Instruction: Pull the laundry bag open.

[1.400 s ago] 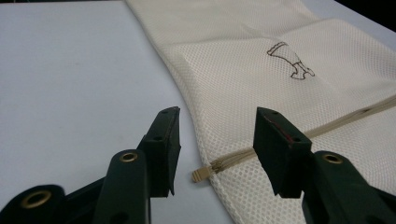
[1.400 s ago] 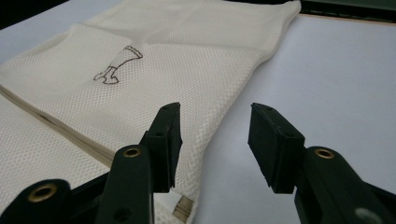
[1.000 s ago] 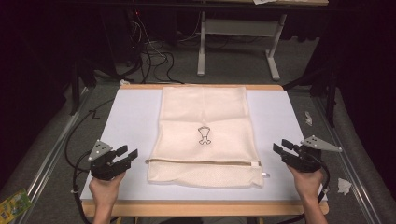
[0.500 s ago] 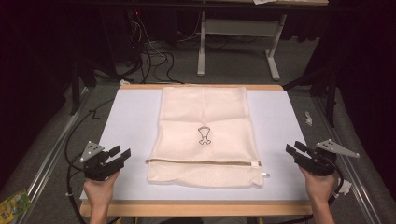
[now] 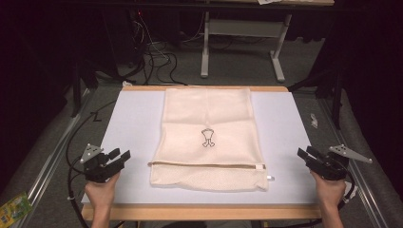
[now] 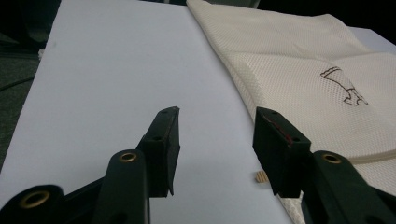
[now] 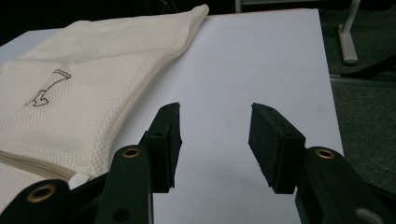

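Note:
A cream mesh laundry bag (image 5: 209, 137) lies flat in the middle of the white table top (image 5: 130, 123), with a small dark emblem (image 5: 207, 137) at its centre and a zipper (image 5: 209, 166) along its near end. My left gripper (image 5: 121, 156) hovers open over the table's near left edge, apart from the bag (image 6: 308, 70). At the near right edge my right gripper (image 5: 304, 155) is open too, empty, with the bag (image 7: 79, 98) to its left. The left gripper (image 6: 217, 135) and right gripper (image 7: 215, 135) both have bare table between their jaws.
The table has a wooden front rim (image 5: 204, 212). Grey floor with metal rails runs along both sides, with cables (image 5: 157, 57) and a desk frame (image 5: 242, 42) behind. A green packet (image 5: 14, 209) lies on the floor at the near left.
Both hands have drawn outward and toward the near edge, the right gripper further to the right and the left gripper to the left. The bag has not moved.

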Available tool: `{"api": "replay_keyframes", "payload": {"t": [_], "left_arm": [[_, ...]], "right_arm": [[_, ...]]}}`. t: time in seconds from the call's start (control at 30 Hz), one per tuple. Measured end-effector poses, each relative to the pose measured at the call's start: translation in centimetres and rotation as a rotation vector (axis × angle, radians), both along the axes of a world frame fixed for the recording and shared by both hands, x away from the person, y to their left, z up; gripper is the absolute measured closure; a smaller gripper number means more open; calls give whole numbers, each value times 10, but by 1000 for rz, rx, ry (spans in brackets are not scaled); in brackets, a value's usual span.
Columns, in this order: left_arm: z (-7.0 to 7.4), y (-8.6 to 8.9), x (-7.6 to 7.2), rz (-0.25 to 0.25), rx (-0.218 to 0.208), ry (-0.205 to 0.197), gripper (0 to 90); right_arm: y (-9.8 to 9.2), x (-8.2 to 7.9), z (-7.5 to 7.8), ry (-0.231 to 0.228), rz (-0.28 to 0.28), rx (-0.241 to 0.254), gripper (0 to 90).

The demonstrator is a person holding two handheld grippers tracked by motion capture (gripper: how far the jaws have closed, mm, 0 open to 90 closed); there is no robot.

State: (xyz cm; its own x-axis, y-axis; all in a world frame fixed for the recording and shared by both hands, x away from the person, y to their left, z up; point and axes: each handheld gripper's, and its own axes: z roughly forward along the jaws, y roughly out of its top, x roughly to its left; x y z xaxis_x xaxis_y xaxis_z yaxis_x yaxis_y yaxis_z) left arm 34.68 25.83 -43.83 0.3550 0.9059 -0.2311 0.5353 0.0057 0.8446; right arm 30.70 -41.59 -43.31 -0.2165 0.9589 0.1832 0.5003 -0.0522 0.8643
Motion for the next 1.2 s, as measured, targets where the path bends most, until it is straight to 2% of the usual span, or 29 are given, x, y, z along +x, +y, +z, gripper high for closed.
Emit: {"api": "replay_keyframes", "payload": {"t": [0.27, 0.6, 0.8, 1.2], "left_arm": [[-6, 1, 9, 31, 7, 19, 514], [-15, -1, 19, 63, 19, 32, 511], [-19, -1, 23, 63, 24, 55, 509], [-27, -7, 31, 87, 36, 40, 508]], "right_arm": [[-4, 5, -9, 21, -31, 23, 525], [0, 16, -15, 45, -51, -17, 521], [4, 19, -20, 52, -39, -26, 522], [8, 28, -32, 76, -53, -50, 521]]}}
